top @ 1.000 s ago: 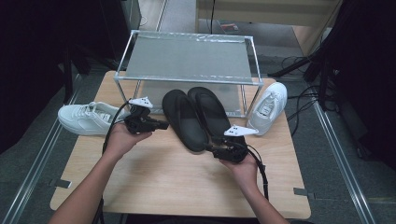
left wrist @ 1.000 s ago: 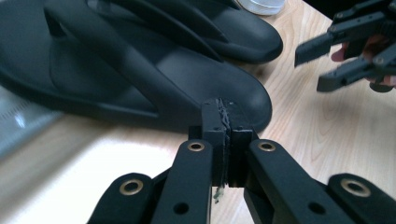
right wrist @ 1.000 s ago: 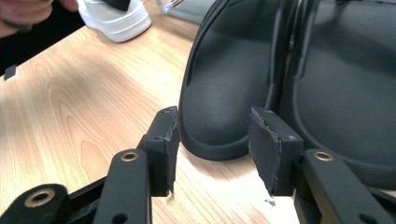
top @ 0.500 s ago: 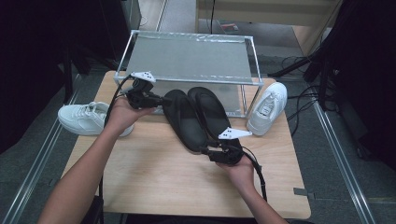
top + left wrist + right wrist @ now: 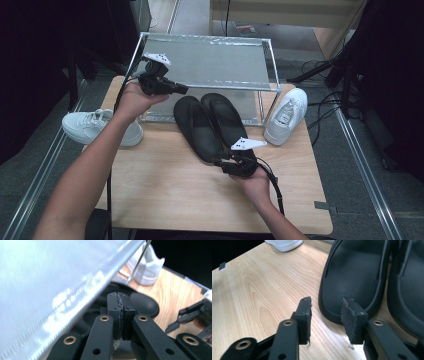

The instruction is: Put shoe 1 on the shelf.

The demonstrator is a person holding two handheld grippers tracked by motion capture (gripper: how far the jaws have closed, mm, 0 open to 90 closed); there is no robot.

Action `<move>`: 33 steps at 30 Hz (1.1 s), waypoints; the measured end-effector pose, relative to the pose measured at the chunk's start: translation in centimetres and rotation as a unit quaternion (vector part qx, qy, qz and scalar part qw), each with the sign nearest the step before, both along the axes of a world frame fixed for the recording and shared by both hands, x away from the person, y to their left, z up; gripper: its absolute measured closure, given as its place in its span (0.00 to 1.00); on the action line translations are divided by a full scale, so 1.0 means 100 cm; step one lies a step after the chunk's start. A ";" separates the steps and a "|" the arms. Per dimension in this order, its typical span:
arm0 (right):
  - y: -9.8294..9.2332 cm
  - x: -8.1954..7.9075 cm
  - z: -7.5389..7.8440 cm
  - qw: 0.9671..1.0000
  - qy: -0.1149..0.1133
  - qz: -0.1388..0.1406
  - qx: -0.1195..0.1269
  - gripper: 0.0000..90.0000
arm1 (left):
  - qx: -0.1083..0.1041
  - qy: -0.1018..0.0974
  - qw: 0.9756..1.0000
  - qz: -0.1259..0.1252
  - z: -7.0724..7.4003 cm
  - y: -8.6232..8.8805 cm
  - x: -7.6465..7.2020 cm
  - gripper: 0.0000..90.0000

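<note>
Two black sandals lie side by side on the wooden table, the left sandal (image 5: 196,127) next to the right sandal (image 5: 227,119). My right gripper (image 5: 220,162) sits at the left sandal's heel. In the right gripper view, my right gripper (image 5: 327,306) is open and its jaws have just been closing. The heel rim of that sandal (image 5: 354,272) reaches into the gap, and the pads are not pressing it. My left gripper (image 5: 181,90) is raised at the front left of the metal rack (image 5: 200,62). Its jaws (image 5: 120,298) are shut on nothing.
A white sneaker (image 5: 100,127) lies at the table's left edge. Another white sneaker (image 5: 286,115) leans by the rack's right leg. The rack's translucent shelf (image 5: 50,277) runs close along my left gripper. Bare wood (image 5: 165,185) lies in front of the sandals.
My left gripper has risen and moved back toward the rack's front left, away from the sandals. My right gripper has edged left at the sandal's heel.
</note>
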State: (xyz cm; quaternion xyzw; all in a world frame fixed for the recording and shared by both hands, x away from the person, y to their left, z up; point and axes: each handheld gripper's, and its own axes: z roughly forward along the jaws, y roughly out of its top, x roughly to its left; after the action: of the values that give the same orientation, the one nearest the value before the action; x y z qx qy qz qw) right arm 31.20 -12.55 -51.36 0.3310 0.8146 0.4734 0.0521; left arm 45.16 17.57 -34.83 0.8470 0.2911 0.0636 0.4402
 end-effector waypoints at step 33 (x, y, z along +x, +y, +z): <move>0.002 0.020 -0.023 0.997 0.059 -0.017 -0.042 1.00 | 0.049 -0.006 0.999 0.018 -0.007 -0.005 0.044 1.00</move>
State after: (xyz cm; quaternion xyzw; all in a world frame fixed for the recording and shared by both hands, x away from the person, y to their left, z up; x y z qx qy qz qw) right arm 33.19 -12.33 -53.62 0.3697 0.8299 0.4171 0.0255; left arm 49.57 17.03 -35.48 0.8618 0.3001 0.0902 0.3988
